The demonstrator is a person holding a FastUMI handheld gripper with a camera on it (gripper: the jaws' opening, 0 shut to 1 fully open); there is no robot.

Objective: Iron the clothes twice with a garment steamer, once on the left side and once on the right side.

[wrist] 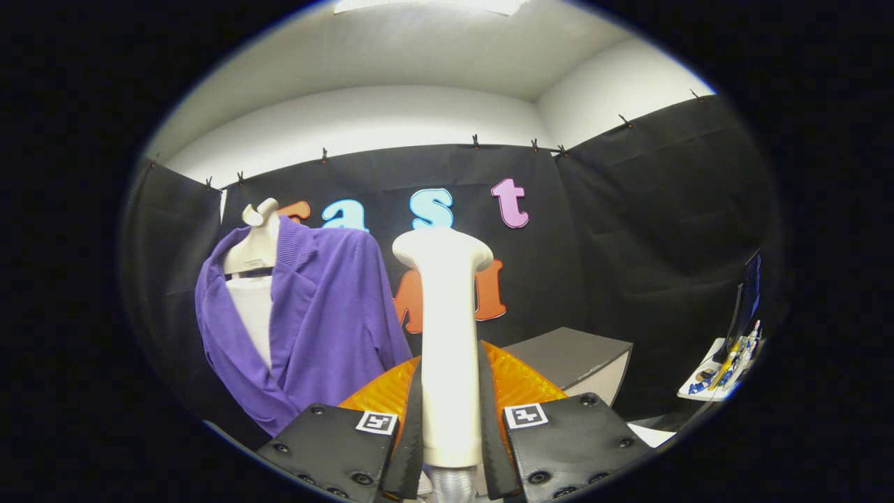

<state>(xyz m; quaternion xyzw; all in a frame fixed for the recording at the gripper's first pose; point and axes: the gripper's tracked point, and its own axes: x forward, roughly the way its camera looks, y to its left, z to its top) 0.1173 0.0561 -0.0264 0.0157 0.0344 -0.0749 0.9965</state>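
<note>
A cream-white garment steamer (447, 335) stands upright between my fingers, its wide head on top. My gripper (450, 412) is shut on the steamer's handle, with both fingers pressing its sides. To the left and beyond the fingers, a purple cardigan (328, 321) hangs on a pale mannequin hanger (255, 241) with a white inner layer (253, 314) showing at the chest. The steamer's head is to the right of the cardigan, apart from it.
A grey box-like table (569, 356) stands beyond the fingers to the right. Farther right, a white shelf (712, 381) carries small coloured items beside a dark screen (747, 300). Black cloth walls surround the booth.
</note>
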